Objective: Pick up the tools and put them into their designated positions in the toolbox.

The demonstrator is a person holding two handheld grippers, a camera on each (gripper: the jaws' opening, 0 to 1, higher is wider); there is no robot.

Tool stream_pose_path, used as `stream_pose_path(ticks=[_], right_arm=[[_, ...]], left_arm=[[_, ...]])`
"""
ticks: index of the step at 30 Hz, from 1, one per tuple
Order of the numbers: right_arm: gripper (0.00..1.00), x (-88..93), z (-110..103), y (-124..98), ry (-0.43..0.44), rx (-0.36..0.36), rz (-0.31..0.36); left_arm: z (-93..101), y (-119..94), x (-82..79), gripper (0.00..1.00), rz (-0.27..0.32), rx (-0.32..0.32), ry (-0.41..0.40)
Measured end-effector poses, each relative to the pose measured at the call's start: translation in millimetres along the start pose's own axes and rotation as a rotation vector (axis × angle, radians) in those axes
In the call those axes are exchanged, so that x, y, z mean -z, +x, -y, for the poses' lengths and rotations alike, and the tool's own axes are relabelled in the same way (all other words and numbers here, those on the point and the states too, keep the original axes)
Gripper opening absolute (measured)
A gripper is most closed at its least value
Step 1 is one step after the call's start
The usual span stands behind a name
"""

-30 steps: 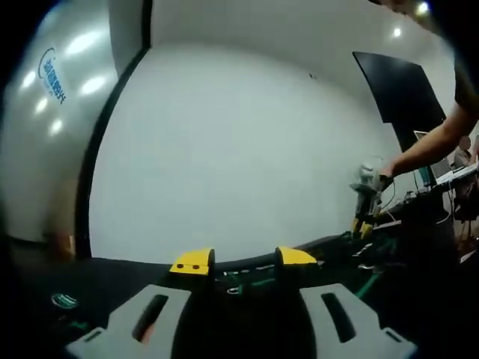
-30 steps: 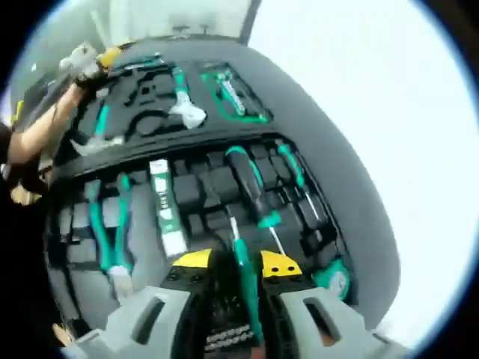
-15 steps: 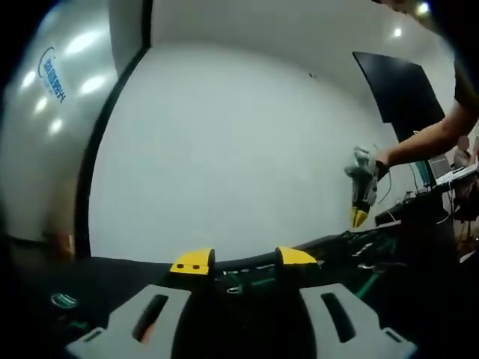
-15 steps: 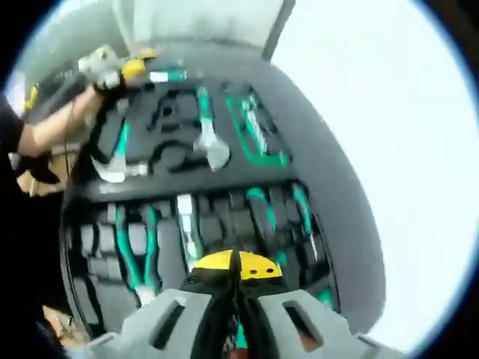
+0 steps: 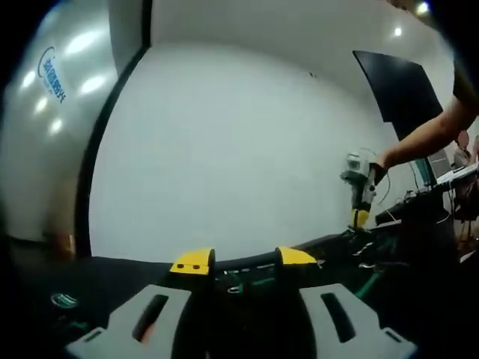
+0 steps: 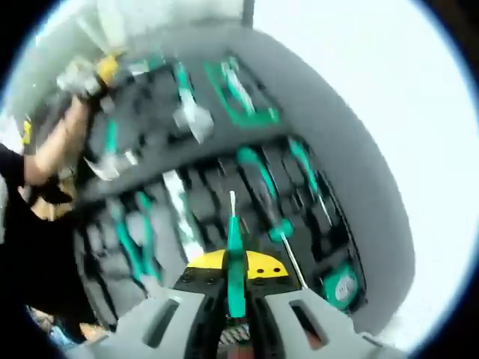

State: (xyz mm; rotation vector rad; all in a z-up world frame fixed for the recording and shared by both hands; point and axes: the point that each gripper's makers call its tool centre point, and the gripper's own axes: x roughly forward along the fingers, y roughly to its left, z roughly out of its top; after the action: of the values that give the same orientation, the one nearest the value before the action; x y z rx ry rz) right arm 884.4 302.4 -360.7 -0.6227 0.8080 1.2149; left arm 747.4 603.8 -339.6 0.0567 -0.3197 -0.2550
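Note:
In the right gripper view my right gripper (image 6: pixel 236 265) is shut on a green-handled screwdriver (image 6: pixel 235 247), whose thin metal tip points up over the open black toolbox (image 6: pixel 352 187). Below it the foam tray holds more green screwdrivers (image 6: pixel 263 188), pliers (image 6: pixel 136 243), a wrench (image 6: pixel 187 105), a hammer (image 6: pixel 111 149) and a tape measure (image 6: pixel 341 285). My left gripper (image 6: pixel 91 71) shows small at the upper left, in a person's hand. In the left gripper view my left gripper (image 5: pixel 245 261) stands open and empty over the toolbox's edge (image 5: pixel 329 243); the right gripper (image 5: pixel 361 196) hangs at the right.
A white surface (image 6: pixel 419 134) lies right of the toolbox. In the left gripper view a white wall (image 5: pixel 239 149) fills the middle, a dark screen (image 5: pixel 397 90) hangs at the upper right, and a person's arm (image 5: pixel 430 134) reaches in from the right.
My right gripper's jaws have shut on the green screwdriver and lifted it clear of the tray; the view has tilted. The left gripper has stayed open and still.

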Motion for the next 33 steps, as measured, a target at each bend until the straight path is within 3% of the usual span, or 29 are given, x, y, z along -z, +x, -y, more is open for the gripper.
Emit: stream_pose_path(ticks=[3, 7, 9, 12, 13, 15, 19, 21, 25, 27, 28, 29, 30, 31, 33], right_arm=[[0.06, -24.8, -10.9, -4.6, -0.031, -0.007, 0.169], [0.06, -52.1, -24.0, -9.7, 0.02, -0.028, 0.45], [0.06, -50.0, -18.5, -5.2, 0.004, 0.019, 0.544], [0.06, -34.1, -14.1, 7.1, 0.059, 0.005, 0.588], [0.06, -38.5, -12.7, 3.0, 0.079, 0.003, 0.66], [0.06, -30.7, -5.8, -1.3, 0.142, 0.0, 0.652], [0.06, -13.4, -3.9, -8.9, 0.135, 0.002, 0.63], [0.04, 4.5, -4.4, -6.7, 0.116, 0.004, 0.563], [0.05, 50.9, -5.5, 15.0, 0.055, 0.056, 0.353], [0.11, 73.4, 1.2, 22.4, 0.044, 0.133, 0.228], [0.11, 60.5, 5.2, 20.3, 0.04, 0.152, 0.292], [0.11, 68.1, 2.7, 19.7, 0.042, 0.134, 0.232], [0.11, 68.8, 23.8, 15.5, 0.092, 0.152, 0.19], [0.11, 66.4, 31.9, 12.4, 0.078, 0.17, 0.18], [0.11, 59.1, 13.6, 2.2, -0.005, 0.201, 0.183]], left_arm=[[-0.2, 0.1, 0.1, 0.27, 0.0, -0.002, 0.0], [0.2, 0.1, 0.6, 0.27, -0.003, -0.003, 0.001], [-0.3, 0.2, 0.7, 0.27, -0.002, -0.003, -0.001], [-1.1, 0.1, 0.8, 0.27, -0.003, -0.005, -0.005], [-1.3, 0.1, 1.0, 0.27, -0.004, -0.005, -0.004], [-1.3, -0.2, 1.3, 0.27, -0.005, -0.006, -0.003], [-1.7, 0.0, 1.4, 0.27, -0.004, -0.005, -0.003], [-2.0, 0.0, 1.1, 0.27, -0.003, -0.006, -0.003], [-1.9, 0.2, 1.7, 0.27, -0.006, -0.005, 0.0], [-0.3, -0.3, 1.5, 0.27, -0.007, -0.004, 0.002], [0.0, -0.4, 1.6, 0.27, -0.008, -0.004, 0.002], [0.2, -0.6, 1.8, 0.27, -0.01, -0.003, 0.003], [0.4, -0.6, 2.0, 0.27, -0.011, -0.003, 0.004], [0.5, -0.6, 2.2, 0.27, -0.012, -0.003, 0.005], [0.3, -0.6, 3.1, 0.27, -0.015, -0.002, 0.009]])
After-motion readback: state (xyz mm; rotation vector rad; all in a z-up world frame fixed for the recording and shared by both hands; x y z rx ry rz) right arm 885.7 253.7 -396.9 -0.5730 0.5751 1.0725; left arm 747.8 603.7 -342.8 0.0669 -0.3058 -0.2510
